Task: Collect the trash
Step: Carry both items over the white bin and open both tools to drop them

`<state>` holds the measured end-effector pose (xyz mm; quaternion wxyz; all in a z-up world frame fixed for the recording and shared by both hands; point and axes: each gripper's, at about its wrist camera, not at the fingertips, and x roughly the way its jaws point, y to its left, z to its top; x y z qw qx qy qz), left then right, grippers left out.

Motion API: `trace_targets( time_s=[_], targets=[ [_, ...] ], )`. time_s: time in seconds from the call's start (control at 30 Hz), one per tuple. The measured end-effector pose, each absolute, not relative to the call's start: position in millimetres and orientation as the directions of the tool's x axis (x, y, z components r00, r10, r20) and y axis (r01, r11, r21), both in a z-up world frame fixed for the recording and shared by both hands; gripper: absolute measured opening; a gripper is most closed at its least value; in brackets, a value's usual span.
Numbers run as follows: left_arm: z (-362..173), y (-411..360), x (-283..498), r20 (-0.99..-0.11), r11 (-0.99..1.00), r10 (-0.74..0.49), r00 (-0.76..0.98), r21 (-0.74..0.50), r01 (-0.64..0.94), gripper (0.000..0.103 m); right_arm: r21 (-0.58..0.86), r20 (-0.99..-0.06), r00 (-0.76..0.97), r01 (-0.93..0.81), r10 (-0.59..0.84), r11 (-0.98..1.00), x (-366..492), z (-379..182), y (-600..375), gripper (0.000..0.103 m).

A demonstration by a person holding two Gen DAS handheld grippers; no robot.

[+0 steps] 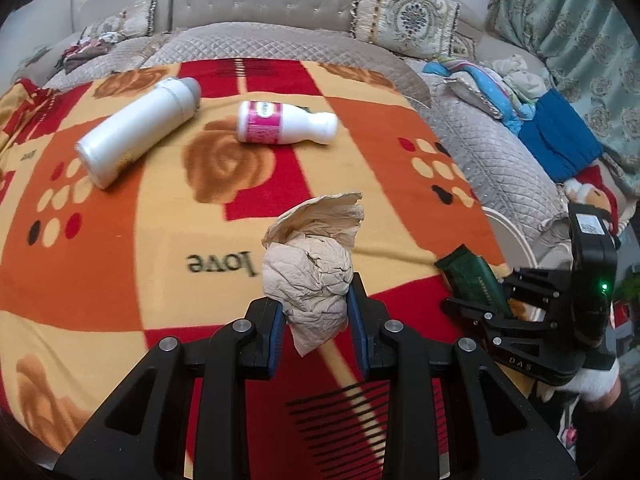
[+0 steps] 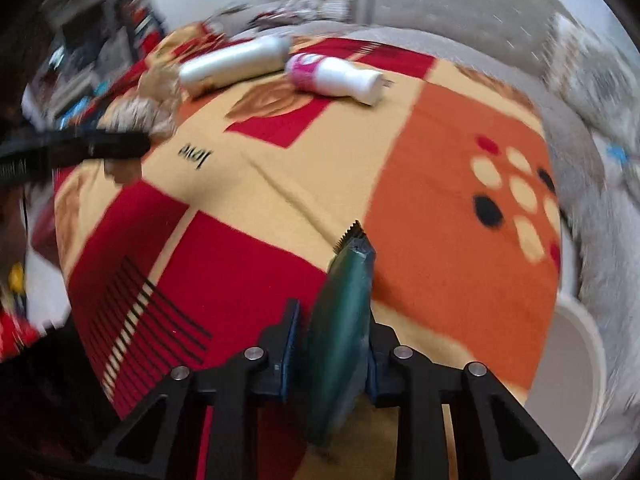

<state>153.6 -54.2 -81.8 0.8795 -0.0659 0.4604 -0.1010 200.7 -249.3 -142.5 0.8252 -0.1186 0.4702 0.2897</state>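
Note:
My left gripper (image 1: 316, 300) is shut on a crumpled beige paper wad (image 1: 312, 268) and holds it above the patterned blanket (image 1: 120, 280). My right gripper (image 2: 332, 316) is shut on a green foil wrapper (image 2: 344, 320); it shows at the right of the left wrist view (image 1: 500, 304) with the wrapper (image 1: 472, 280). A plain white bottle (image 1: 136, 132) and a white bottle with a pink label (image 1: 280, 122) lie on their sides at the far part of the blanket. Both also show in the blurred right wrist view: the plain bottle (image 2: 232, 64) and the pink-label bottle (image 2: 332, 76).
A beige quilted sofa (image 1: 260, 8) with cushions stands behind the blanket. Clothes and a blue cloth (image 1: 560, 140) lie on the sofa at the right. A white rim (image 2: 580, 380) of a container shows at the blanket's right edge.

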Motion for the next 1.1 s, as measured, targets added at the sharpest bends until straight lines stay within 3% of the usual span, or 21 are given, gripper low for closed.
trace_targets(
  time_s=[0.5, 1.1],
  targets=[
    [-83, -144, 153, -0.796, 0.934, -0.344, 0.498, -0.236, 0.269, 0.026, 0.285, -0.756, 0.494, -0.341, 0.429, 0.896, 152, -136, -338, 0.021],
    [-82, -246, 166, -0.802, 0.887, -0.406, 0.438, -0.231, 0.4, 0.026, 0.282, -0.75, 0.577, -0.161, 0.322, 0.946, 149, -130, -433, 0.021]
  ],
)
